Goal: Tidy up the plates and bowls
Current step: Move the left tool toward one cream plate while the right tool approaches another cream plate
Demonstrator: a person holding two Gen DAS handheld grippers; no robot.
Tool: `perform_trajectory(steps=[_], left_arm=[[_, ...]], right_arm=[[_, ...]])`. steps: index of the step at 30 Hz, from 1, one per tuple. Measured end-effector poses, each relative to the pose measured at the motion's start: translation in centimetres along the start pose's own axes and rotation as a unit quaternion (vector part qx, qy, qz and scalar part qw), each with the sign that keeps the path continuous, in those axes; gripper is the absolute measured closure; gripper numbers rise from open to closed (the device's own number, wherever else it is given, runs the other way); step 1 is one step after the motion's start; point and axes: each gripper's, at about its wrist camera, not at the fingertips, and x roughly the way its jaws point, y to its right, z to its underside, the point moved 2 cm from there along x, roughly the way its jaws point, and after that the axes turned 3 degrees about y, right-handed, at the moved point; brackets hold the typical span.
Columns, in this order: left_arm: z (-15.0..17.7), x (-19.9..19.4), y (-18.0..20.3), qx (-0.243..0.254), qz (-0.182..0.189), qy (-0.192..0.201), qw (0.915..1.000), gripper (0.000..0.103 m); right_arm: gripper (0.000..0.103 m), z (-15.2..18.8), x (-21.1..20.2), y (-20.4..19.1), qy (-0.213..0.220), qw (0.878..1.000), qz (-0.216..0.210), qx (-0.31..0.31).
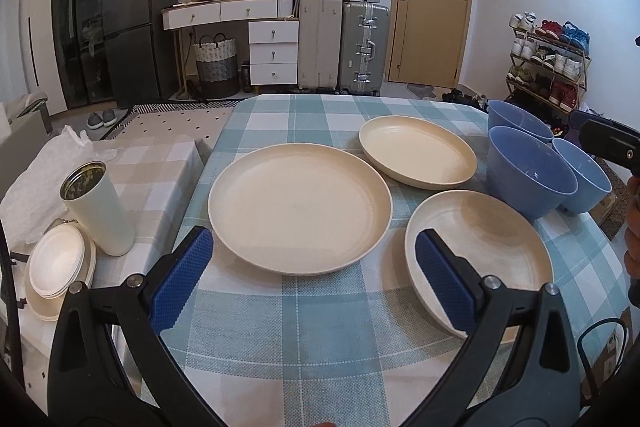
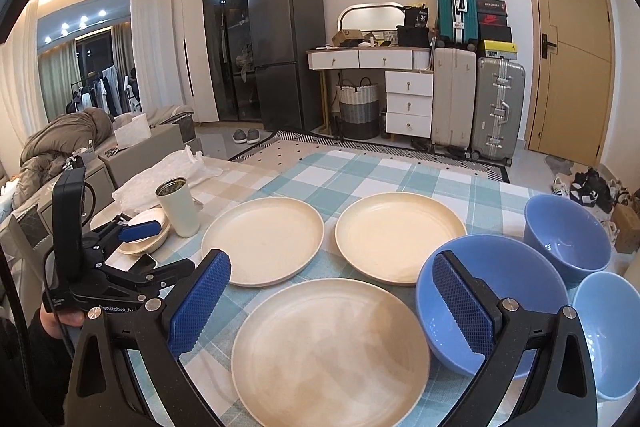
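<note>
plates first: from the left wrist view three cream plates sit apart on the checked tablecloth, a big one in the middle, another further back, and a third near the right, none stacked. left gripper hovers low over the cloth with its blue pads spread wide, holding nothing, its right pad showing in front of the near plate's rim. three blue bowls cluster at the right edge, touching or nearly so, not nested. off to the left there's a white tumbler and a small pile of white dishes on a side surface. from the right wrist view same story: the near plate lies right between the fingers of the right gripper, which is wide open and empty, its right pad in front of the closest blue bowl. two other bowls sit beside it. so i'd say basically nothing is done yet, all the plate stacking and bowl nesting is still left.
</note>
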Motion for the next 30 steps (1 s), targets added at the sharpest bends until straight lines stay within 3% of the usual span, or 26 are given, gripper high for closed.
perform_trajectory(steps=[10,30], left_arm=[[-0.7,0.7,-1.7,-0.013,-0.021,-0.004,0.9997,0.002],[-1.3,4.5,-4.7,-0.053,-0.029,-0.034,0.9976,0.002]], right_arm=[[0.000,-1.0,3.3,-0.1,-0.026,1.000,-0.009,0.008],[0.000,-1.3,9.1,-0.6,-0.065,0.997,-0.039,0.012]])
